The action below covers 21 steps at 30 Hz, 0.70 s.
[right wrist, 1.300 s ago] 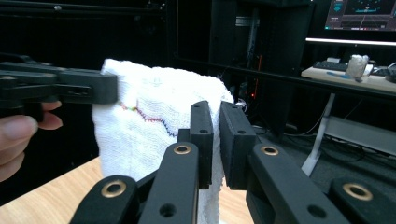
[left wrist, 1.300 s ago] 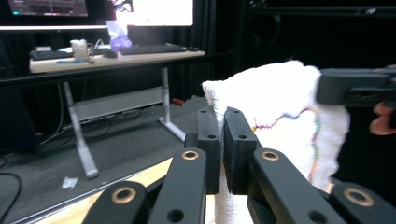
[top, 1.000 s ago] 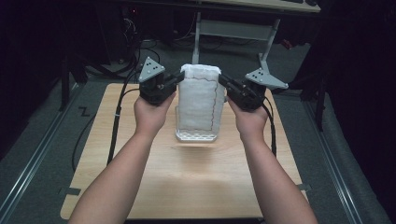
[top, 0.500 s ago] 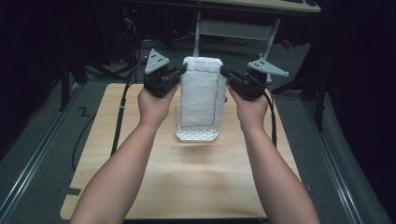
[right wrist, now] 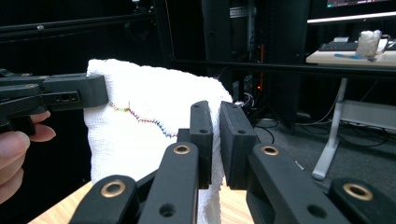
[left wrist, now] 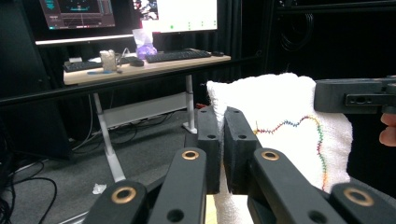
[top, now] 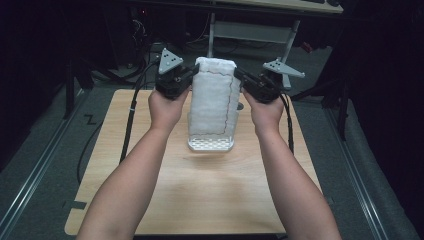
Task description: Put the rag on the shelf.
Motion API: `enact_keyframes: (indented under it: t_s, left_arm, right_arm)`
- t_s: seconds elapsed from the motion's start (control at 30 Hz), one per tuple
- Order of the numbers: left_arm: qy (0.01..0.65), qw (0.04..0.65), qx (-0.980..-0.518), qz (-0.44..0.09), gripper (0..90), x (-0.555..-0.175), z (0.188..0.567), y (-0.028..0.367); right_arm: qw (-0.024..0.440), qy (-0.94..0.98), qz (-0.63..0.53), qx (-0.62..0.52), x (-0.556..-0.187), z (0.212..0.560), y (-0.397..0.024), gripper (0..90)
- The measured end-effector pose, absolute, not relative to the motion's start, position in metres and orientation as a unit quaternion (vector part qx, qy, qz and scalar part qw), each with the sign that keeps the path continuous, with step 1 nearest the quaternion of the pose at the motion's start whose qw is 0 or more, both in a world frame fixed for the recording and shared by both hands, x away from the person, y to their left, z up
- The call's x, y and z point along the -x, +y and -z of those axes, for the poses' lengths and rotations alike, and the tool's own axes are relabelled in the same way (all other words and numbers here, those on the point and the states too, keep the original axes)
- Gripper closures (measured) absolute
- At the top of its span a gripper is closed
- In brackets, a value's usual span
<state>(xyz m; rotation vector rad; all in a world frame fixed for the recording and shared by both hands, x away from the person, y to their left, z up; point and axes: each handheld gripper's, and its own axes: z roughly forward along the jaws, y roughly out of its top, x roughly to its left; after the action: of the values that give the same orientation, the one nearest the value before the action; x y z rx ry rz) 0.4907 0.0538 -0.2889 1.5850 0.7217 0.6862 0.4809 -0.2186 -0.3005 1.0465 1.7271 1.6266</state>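
Both grippers — left gripper, right gripper — are pinching the towel's top corners shut; thin pinches risk slipping, dropping it beside the basket.

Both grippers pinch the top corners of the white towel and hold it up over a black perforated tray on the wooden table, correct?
Not quite: the tray is white, not black, as the high view shows. The rest stands: the left gripper and the right gripper pinch the top corners of the white towel, which hangs over that perforated tray on the wooden table.
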Motion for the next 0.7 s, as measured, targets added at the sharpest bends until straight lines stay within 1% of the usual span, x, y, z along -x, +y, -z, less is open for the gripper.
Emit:
enact_keyframes:
  t_s: [0.3, 0.43, 0.7]
  left_arm:
    - [0.332, 0.588, -0.679, -0.288, 86.4, -0.505, 0.297, 0.056]
    - [0.349, 0.580, -0.683, -0.273, 86.4, -0.523, 0.308, 0.054]
    - [0.370, 0.548, -0.707, -0.251, 86.2, -0.545, 0.334, 0.049]
  right_arm:
    - [0.280, 0.650, -0.593, -0.384, -0.494, 0.303, -0.212, 84.3]
    - [0.282, 0.661, -0.575, -0.391, -0.510, 0.311, -0.210, 84.2]
    - [0.288, 0.686, -0.534, -0.401, -0.528, 0.321, -0.208, 84.0]
